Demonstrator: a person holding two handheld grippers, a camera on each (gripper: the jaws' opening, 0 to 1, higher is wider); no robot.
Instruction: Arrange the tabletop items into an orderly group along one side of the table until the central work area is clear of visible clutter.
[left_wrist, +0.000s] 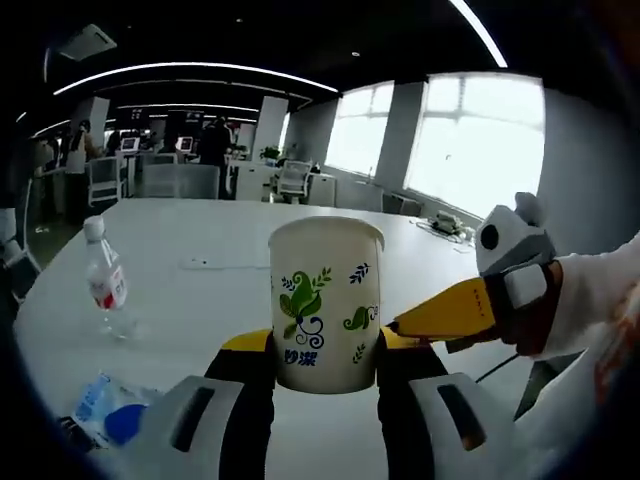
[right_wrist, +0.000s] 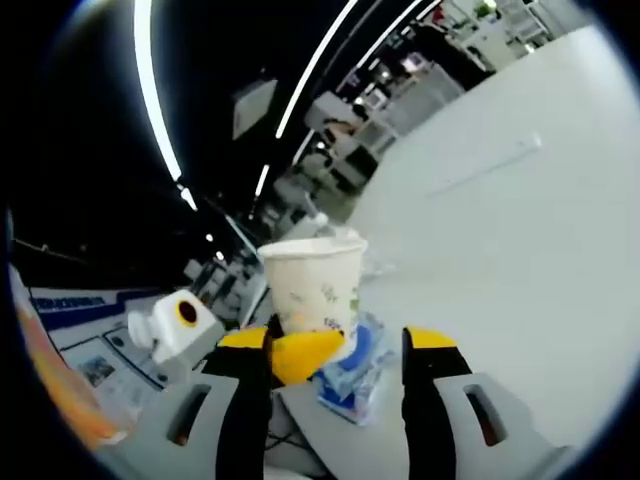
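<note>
The white paper cup with green leaf print (left_wrist: 326, 305) sits clamped upright in the left gripper (left_wrist: 326, 375), above the white table (left_wrist: 200, 300). The right gripper (right_wrist: 340, 365), jaws apart and empty, points beside it. A clear plastic water bottle (left_wrist: 104, 277) stands near the table's left edge, a blue tissue packet (left_wrist: 105, 410) at the near edge.

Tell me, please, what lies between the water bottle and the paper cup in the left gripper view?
Bare white table lies between the water bottle and the paper cup in the left gripper view.
</note>
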